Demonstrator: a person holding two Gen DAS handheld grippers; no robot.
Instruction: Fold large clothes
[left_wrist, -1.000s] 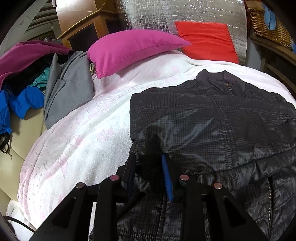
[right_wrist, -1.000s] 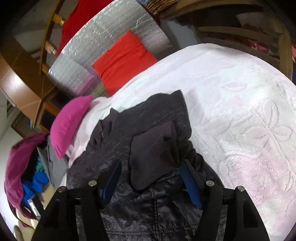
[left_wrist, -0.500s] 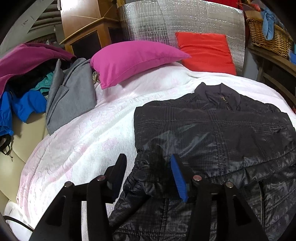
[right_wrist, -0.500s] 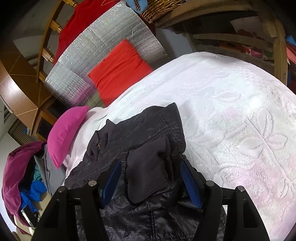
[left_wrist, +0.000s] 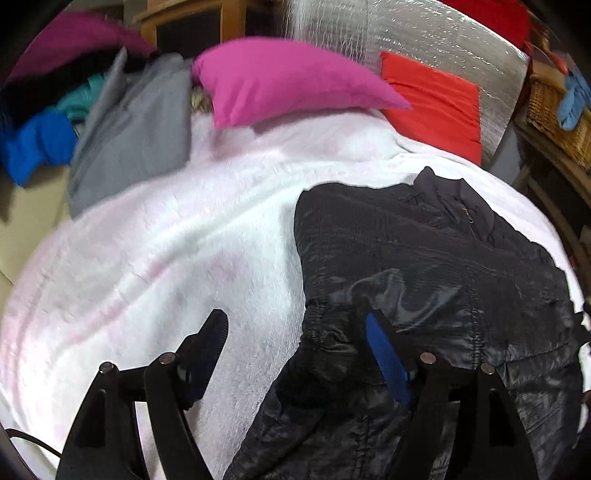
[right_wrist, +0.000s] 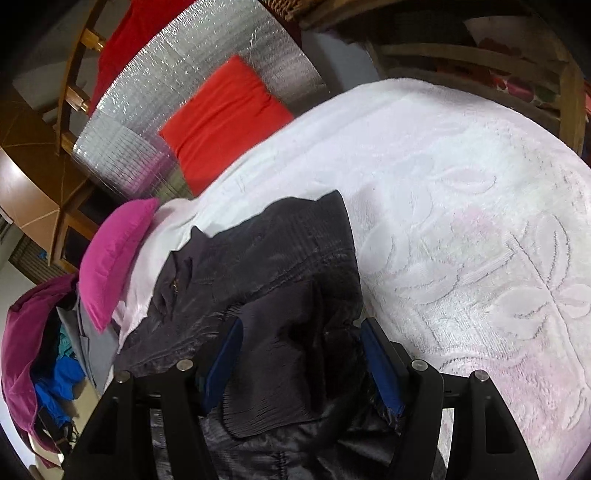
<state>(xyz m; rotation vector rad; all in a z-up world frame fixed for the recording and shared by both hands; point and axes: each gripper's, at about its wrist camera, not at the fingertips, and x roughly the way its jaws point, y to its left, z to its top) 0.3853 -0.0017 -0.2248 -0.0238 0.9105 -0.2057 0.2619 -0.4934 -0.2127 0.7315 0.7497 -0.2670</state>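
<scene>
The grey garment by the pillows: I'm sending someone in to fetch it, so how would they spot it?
Start at the white bedspread and go to the pink pillow at its head. The grey garment lies just beside that pillow at the bed's edge. It is plain matte grey, unlike the blue clothing beside it.

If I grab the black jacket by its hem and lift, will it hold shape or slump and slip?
The black jacket would probably slump: its sleeve cuff already lies crumpled between the right gripper pads. The glossy shell looks slippery, so a shallow pinch may slide. It seems thin and probably light, and likely to drag across the white blanket.
</scene>
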